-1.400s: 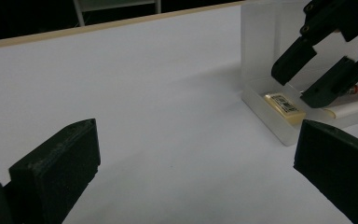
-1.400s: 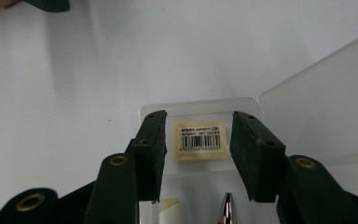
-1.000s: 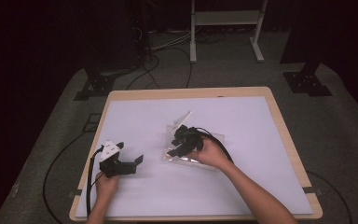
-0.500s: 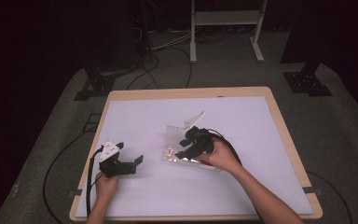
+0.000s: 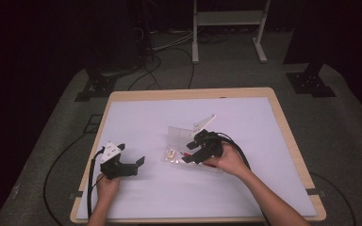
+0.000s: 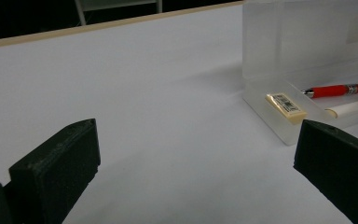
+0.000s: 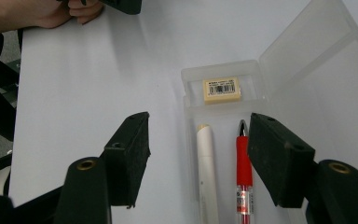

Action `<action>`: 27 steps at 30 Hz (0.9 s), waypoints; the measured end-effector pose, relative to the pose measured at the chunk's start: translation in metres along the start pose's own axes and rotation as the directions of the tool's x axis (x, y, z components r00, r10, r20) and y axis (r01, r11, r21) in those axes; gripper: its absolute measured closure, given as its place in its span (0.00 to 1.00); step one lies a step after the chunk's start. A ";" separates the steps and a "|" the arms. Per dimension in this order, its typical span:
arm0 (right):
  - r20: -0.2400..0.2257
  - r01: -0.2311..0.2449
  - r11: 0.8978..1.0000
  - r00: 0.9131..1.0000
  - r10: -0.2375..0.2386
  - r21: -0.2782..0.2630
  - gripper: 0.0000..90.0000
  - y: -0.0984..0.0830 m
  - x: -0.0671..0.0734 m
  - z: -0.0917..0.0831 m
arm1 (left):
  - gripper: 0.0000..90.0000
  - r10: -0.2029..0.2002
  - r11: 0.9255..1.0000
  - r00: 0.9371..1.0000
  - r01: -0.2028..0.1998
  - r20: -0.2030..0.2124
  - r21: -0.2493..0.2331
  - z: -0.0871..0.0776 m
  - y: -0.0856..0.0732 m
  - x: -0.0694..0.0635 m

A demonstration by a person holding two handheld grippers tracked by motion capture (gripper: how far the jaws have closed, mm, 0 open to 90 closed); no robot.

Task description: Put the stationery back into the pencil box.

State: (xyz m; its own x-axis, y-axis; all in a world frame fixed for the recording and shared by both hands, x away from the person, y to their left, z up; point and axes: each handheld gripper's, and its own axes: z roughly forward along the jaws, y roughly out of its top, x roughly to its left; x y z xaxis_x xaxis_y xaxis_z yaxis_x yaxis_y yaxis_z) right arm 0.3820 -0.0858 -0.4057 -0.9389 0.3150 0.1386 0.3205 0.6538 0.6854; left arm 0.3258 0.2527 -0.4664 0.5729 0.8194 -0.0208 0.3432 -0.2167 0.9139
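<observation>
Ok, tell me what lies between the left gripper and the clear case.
Nothing: in the high view, bare white table runs from the left gripper to the clear case. The left gripper view shows the same.

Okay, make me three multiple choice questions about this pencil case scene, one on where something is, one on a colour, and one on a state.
1. Where does the eraser lie?
A. In the small end compartment of the clear case
B. On the bare table
C. Between the left gripper's jaws

2. What colour is the pen beside the white stick?
A. Blue
B. Red
C. Green

3. How is the case's lid?
A. Shut
B. Open, swung up
C. Taken off, lying apart

Key: 1 A, the right gripper view shows the eraser walled off at the case's end. 2 B, its barrel is red. 3 B, the lid stands raised behind the tray.
</observation>
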 end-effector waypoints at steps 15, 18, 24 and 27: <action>0.006 -0.014 1.000 1.000 0.014 0.006 0.41 -0.014 0.003 -0.009 | 0.00 -0.001 1.000 1.000 0.001 -0.001 0.000 0.000 0.000 0.000; 0.007 -0.015 1.000 1.000 0.015 -0.002 0.41 -0.016 0.004 -0.012 | 0.00 0.000 1.000 1.000 0.000 -0.001 0.000 0.000 0.000 0.000; 0.012 -0.036 0.999 0.999 0.036 0.001 0.41 -0.023 0.003 -0.016 | 0.00 0.000 1.000 1.000 0.000 -0.001 0.001 0.000 0.000 0.000; 0.012 -0.041 0.999 0.999 0.041 -0.003 0.41 -0.026 0.003 -0.018 | 0.00 0.003 1.000 1.000 -0.003 -0.002 0.004 0.000 0.000 0.000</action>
State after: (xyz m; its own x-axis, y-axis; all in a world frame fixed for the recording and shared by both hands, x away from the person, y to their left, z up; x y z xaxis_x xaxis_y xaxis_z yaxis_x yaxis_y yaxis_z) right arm 0.3686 -0.1145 -0.4102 -0.9233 0.3500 0.1581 0.3586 0.6384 0.6811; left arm 0.3257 0.2526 -0.4663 0.5725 0.8197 -0.0177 0.3447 -0.2211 0.9123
